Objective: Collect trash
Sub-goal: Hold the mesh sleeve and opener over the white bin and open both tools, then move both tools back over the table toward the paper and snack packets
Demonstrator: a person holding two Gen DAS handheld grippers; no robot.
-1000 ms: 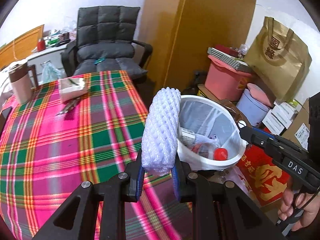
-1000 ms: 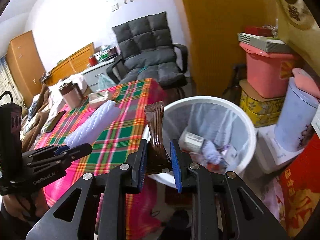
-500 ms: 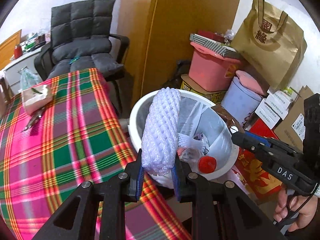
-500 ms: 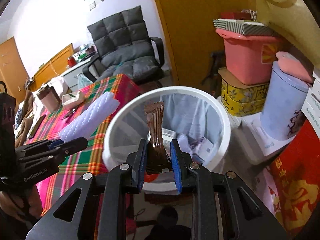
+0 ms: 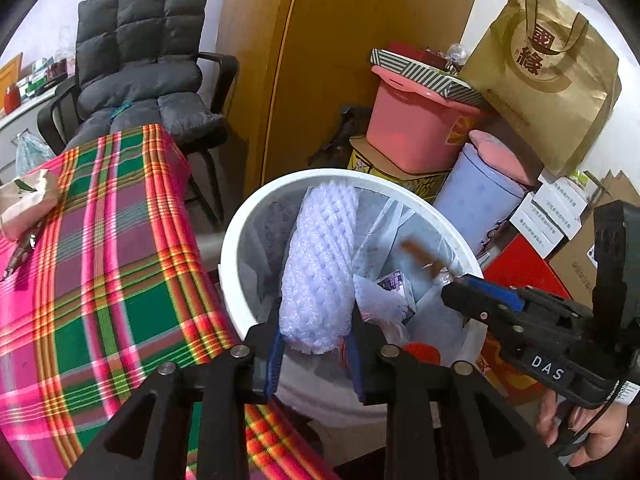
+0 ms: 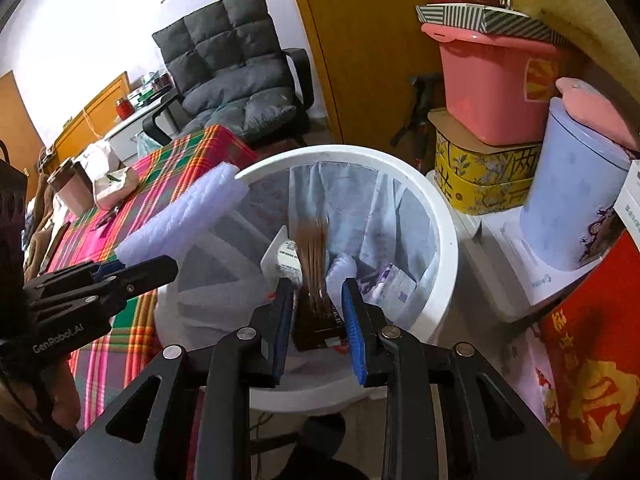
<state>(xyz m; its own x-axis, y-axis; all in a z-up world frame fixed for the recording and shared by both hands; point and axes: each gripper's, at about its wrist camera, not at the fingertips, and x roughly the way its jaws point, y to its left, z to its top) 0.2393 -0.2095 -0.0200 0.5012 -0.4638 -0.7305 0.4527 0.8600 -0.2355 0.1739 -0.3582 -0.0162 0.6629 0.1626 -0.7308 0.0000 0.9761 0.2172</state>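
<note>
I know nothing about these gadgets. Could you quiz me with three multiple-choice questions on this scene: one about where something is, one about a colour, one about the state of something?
1. Where is the white foam net in the left gripper?
A. flat on the table
B. over the open trash bin
C. on the chair

2. What colour is the trash bin?
A. white
B. black
C. green

3. What is the state of the trash bin?
A. lidded
B. tipped on its side
C. upright and partly filled with trash

Answers:
1 B: in the left wrist view the net stands over the bin's opening, beside the plaid tablecloth.
2 A: its rim and wall are white.
3 C: its mouth faces up, with packets and wrappers inside. The right gripper has a brown wrapper between its opening jaws above it.
</note>
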